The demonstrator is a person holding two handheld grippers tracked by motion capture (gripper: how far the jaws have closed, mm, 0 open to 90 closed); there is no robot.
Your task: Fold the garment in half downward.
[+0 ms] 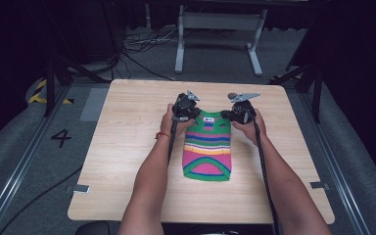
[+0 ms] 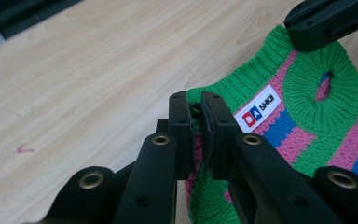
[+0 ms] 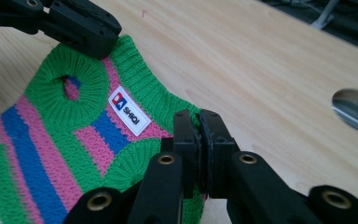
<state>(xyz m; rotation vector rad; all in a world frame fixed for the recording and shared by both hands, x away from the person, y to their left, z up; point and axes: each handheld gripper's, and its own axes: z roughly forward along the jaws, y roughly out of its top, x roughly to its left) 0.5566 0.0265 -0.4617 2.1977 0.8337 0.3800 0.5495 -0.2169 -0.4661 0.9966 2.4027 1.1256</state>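
Sweater: a small knitted sleeveless sweater (image 1: pixel 208 147), striped across in green, pink, blue, yellow and white, with green ribbed edging at neck, armholes and hem.
Label: a white tag (image 2: pixel 260 108) with a red-and-blue mark and dark lettering, sewn just under the neck rib.
Armhole: a round opening ringed in green rib (image 3: pixel 70 86), pink and blue showing through it.
Position: lies flat near the middle of the counter (image 1: pixel 127 147), hem toward 6 o'clock, neck toward 12 o'clock in the high view.
Left gripper: the left gripper (image 1: pixel 186 108) sits at the sweater's 11 o'clock corner; in the left gripper view its fingers (image 2: pixel 181 126) are pressed nearly together with the green shoulder edge pinched between them.
Right gripper: the right gripper (image 1: pixel 240 112) sits at the 1 o'clock corner; in the right gripper view its fingers (image 3: pixel 186 135) are squeezed close on the green rib of the other shoulder.
Hands: the left hand (image 1: pixel 171 120) and the right hand (image 1: pixel 249 128) grasp the grippers, forearms coming in from 6 o'clock.
Counter: pale wood grain, a small pink mark (image 2: pixel 23 150) at 9 o'clock from the left fingers, and a round hole (image 3: pixel 356 109) at 3 o'clock from the right fingers.
Surroundings: grey floor with a painted 4 (image 1: pixel 61 138) at 9 o'clock, a white frame (image 1: pixel 220 34) and cables (image 1: pixel 142 44) at 12 o'clock.
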